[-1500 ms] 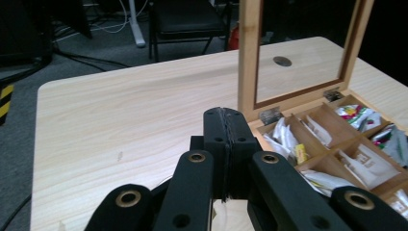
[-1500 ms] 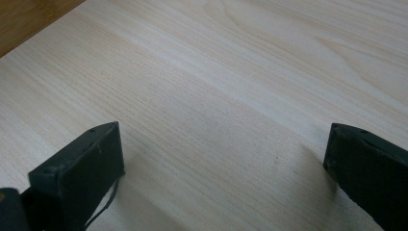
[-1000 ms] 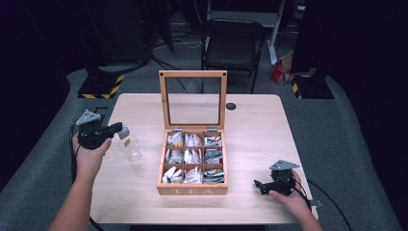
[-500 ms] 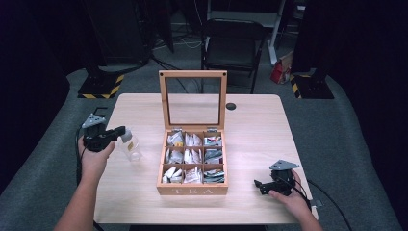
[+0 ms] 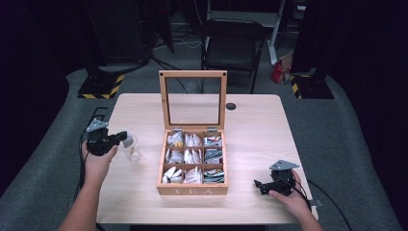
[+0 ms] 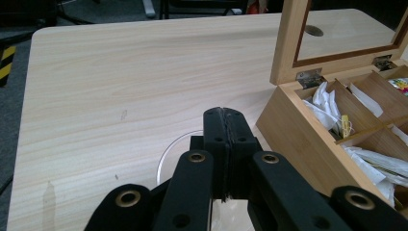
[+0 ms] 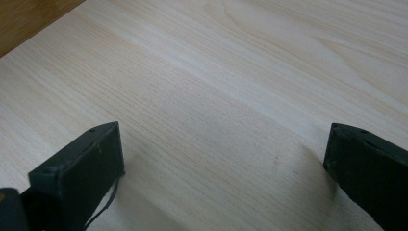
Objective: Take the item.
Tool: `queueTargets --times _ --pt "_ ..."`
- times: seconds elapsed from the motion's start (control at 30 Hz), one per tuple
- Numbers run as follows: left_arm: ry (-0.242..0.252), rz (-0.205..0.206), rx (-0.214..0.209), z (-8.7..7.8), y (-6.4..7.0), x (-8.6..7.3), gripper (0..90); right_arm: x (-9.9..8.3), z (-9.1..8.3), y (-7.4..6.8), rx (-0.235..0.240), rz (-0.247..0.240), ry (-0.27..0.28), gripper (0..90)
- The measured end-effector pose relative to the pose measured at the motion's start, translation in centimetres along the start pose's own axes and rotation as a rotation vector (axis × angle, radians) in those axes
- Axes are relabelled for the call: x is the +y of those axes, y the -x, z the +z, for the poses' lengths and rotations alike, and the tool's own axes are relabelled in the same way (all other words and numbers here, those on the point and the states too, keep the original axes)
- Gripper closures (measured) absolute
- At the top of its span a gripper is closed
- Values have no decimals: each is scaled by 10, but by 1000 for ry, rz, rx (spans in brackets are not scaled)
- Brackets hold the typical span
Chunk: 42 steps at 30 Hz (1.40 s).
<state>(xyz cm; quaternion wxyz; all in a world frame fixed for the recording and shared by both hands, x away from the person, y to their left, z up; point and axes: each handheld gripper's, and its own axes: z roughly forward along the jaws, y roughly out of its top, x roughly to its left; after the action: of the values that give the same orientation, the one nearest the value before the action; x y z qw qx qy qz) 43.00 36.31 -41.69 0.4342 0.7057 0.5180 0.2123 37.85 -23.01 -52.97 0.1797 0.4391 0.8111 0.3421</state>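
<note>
A wooden tea box [image 5: 192, 190] stands open mid-table, its glass lid [image 5: 193, 74] upright and its compartments full of tea bags [image 5: 192, 156]. Left of the box stands a clear glass [image 5: 132, 150]. My left gripper [image 5: 122, 137] reaches it from the left. In the left gripper view the jaws [image 6: 226, 115] are pressed together above the glass rim [image 6: 175, 149], with nothing visible between them, and the box's side wall [image 6: 288, 130] is at the right. My right gripper [image 5: 259, 185] rests near the front right edge, open [image 7: 221, 159] over bare wood.
A round black grommet [image 5: 231, 106] sits in the table behind the box. A folding chair [image 5: 233, 43] stands beyond the far edge. Cables trail from both grippers off the table sides. Bare tabletop [image 5: 255, 139] lies between the box and the right gripper.
My left gripper has drifted slightly toward the person's side, staying at the glass. The right gripper and the box have not moved.
</note>
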Motion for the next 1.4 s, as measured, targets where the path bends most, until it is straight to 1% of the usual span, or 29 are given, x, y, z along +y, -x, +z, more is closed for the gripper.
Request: queueTargets --times 0.1,0.2,0.3,0.33,0.37,0.4,0.47,0.57,0.6,0.63,0.67,0.73,0.83,0.87,0.97,1.07,1.17,1.27,1.4 --pt "6 1 3 2 0 0 895 0 0 0 -1 -3 -1 0" --pt "-2 5 2 3 0 -1 895 0 0 0 2 -1 0 0" --pt "-3 -1 5 4 0 -2 894 0 0 0 -1 -4 -1 0" --pt "-15 -10 8 6 -1 -3 892 0 0 0 -1 -2 -1 0" --pt "-15 -10 8 6 -1 -3 889 0 0 0 0 -4 -2 0" --pt "-14 -19 14 7 -2 -5 882 0 0 0 -1 -2 -1 0" --pt "-16 -25 8 6 -3 -7 856 0 0 0 -1 -3 -1 0" --pt "-13 -25 18 6 -4 -7 792 0 0 0 0 -5 -2 0" --pt "-8 -38 18 4 -5 -7 769 0 0 0 2 -2 -1 0" --pt "-3 -43 15 3 -6 -7 767 0 0 0 -1 -1 -1 0" --pt "-8 -42 13 2 -6 -7 763 0 0 0 2 -1 -1 0" --pt "5 -43 14 1 -6 -7 745 0 0 0 -1 -3 -1 0" --pt "5 -38 12 0 -6 -7 726 0 0 0 -1 -1 -1 0" --pt "-5 -36 4 -1 -5 -7 716 0 0 0 -1 -1 -1 0" --pt "-4 -37 4 -2 -4 -7 685 0 0 0 -2 0 0 0" --pt "10 -34 -2 -5 -1 -5 624 0 0 0 -1 -2 -1 0" --pt "12 -38 -10 -7 3 -4 591 0 0 0 -1 -4 -1 0" --pt "20 -28 -11 -10 6 -2 567 0 0 0 2 -2 -1 0" --pt "30 -24 -22 -16 12 0 531 0 0 0 2 -2 -1 0"
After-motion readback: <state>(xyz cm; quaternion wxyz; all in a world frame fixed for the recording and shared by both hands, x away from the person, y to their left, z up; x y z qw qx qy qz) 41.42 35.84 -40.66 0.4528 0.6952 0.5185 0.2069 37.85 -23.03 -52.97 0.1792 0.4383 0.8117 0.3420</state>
